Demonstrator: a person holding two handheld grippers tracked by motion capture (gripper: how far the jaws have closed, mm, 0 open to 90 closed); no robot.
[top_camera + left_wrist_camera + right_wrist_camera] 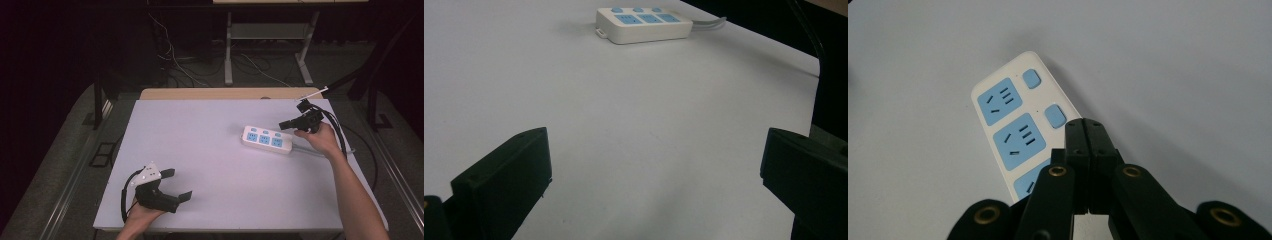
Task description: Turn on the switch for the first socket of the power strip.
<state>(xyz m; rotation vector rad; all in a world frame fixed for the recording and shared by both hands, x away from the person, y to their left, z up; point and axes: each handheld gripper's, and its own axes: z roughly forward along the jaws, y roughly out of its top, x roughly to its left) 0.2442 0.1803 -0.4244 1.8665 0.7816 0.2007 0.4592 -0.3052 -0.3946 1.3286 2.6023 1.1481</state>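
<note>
Strip lies crosswise (cord end rightward).

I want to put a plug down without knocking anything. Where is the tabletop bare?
Bare: the whole stretch between the left gripper and the power strip, plus the far left of the table. Crowded: the far right corner, where the right gripper, fingers shut, hovers by the strip and its cable.

White table, grey floor (cables behind), dark room
</note>
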